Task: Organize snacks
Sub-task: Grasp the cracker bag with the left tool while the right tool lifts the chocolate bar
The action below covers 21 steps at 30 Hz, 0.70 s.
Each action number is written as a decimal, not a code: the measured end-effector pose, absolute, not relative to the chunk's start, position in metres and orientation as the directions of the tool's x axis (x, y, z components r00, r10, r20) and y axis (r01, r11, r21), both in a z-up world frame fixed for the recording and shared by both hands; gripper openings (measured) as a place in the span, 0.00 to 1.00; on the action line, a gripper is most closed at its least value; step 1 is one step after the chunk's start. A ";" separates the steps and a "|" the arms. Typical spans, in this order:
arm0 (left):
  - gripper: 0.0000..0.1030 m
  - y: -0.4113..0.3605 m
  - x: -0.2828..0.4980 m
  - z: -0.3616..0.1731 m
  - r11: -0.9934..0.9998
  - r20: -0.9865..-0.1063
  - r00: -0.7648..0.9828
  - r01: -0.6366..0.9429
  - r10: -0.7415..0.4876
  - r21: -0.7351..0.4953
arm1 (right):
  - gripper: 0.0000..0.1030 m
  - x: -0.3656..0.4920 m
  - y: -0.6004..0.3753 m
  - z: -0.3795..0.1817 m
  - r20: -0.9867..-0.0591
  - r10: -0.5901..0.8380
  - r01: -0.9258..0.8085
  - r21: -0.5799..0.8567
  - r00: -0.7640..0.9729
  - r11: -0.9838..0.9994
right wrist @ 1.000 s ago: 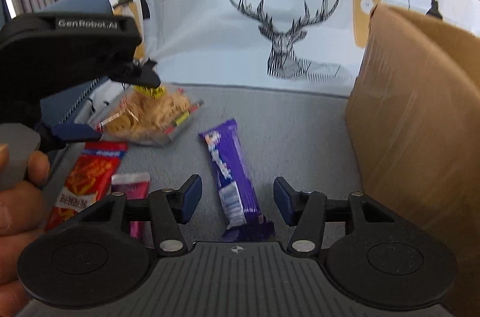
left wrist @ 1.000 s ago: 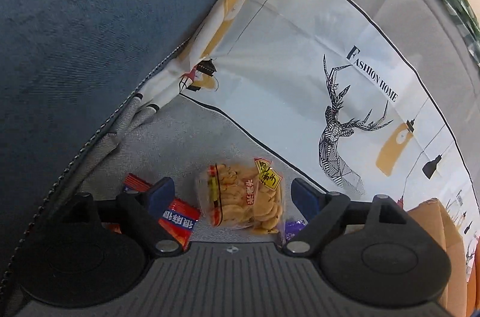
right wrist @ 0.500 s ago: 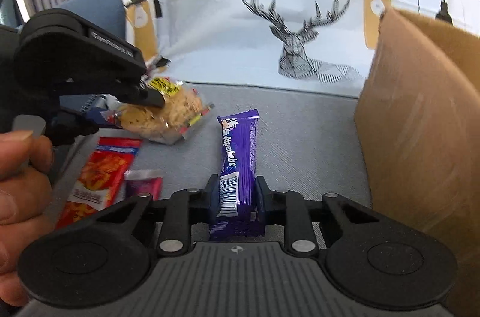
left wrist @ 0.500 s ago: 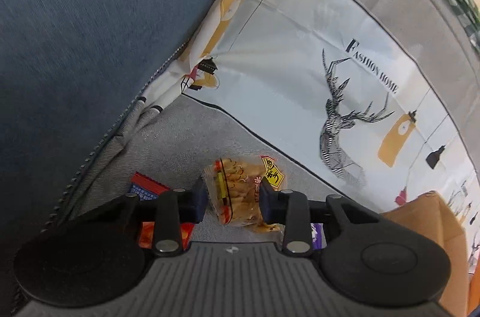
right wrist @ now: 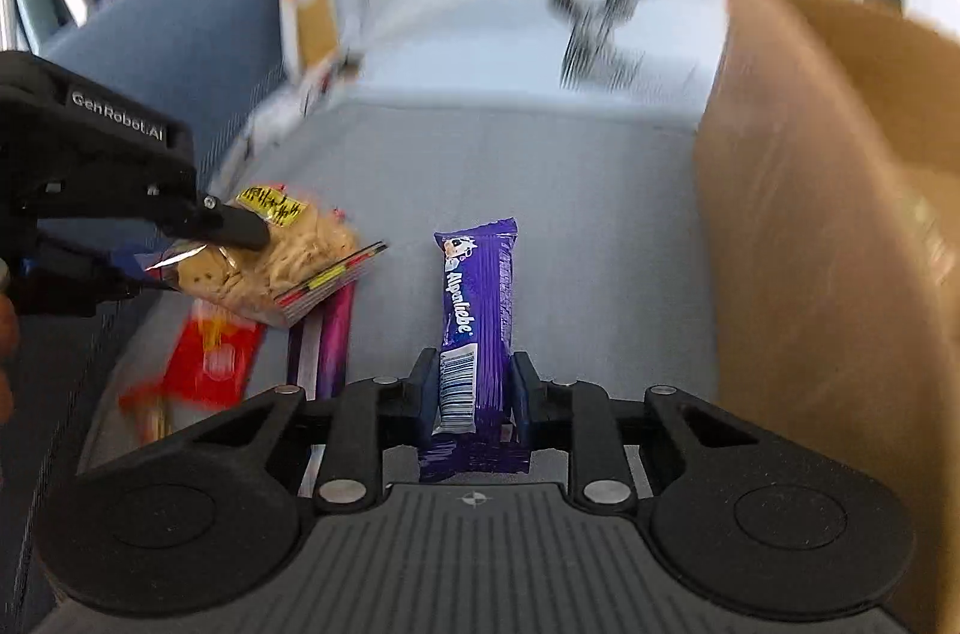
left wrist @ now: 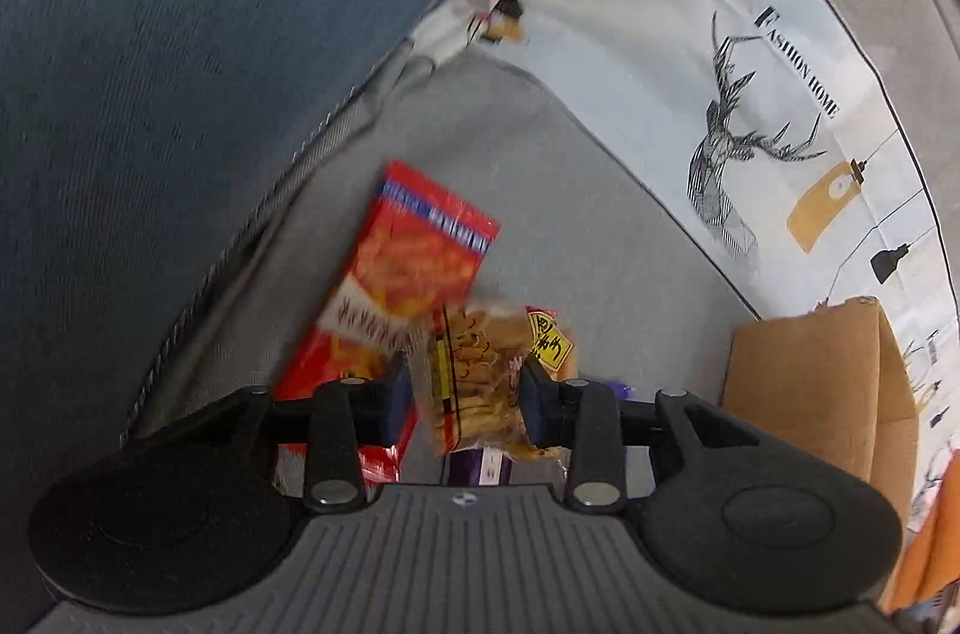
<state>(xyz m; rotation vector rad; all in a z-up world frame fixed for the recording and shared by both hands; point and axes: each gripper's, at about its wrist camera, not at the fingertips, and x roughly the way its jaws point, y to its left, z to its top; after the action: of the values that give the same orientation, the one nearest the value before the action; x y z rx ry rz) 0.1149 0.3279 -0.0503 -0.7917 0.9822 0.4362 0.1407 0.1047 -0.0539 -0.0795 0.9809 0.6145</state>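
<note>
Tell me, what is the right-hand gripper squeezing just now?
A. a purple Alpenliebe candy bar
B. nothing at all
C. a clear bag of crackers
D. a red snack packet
A: in the right wrist view, the right gripper has its fingers pressed against both sides of the purple Alpenliebe bar; the left gripper holds the cracker bag.

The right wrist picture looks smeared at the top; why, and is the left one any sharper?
Right wrist view: motion blur streaks the deer-print cloth, while the gripped purple Alpenliebe bar stays sharp. Left wrist view: the cloth is crisp; the red snack box and the cracker bag are blurred. Both bend straight edges, fisheye-style.
</note>
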 end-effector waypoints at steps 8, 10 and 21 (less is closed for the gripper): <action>0.70 0.329 0.121 -0.051 0.661 -0.876 0.481 -0.654 -0.013 -0.369 | 0.33 0.147 0.104 -0.062 -0.812 0.438 -0.522 0.200 0.385 0.829; 0.71 0.328 0.125 -0.052 0.667 -0.877 0.480 -0.648 -0.015 -0.366 | 0.34 0.149 0.105 -0.062 -0.807 0.444 -0.528 0.199 0.390 0.826; 0.51 0.316 0.134 -0.052 0.699 -0.872 0.489 -0.622 -0.007 -0.354 | 0.34 0.150 0.105 -0.068 -0.796 0.437 -0.530 0.178 0.418 0.829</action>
<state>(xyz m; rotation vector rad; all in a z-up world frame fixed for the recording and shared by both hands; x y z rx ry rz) 0.1336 0.3158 -0.0523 -0.7226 1.0040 0.4158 0.1503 0.1054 -0.0679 -0.1068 0.9649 0.6081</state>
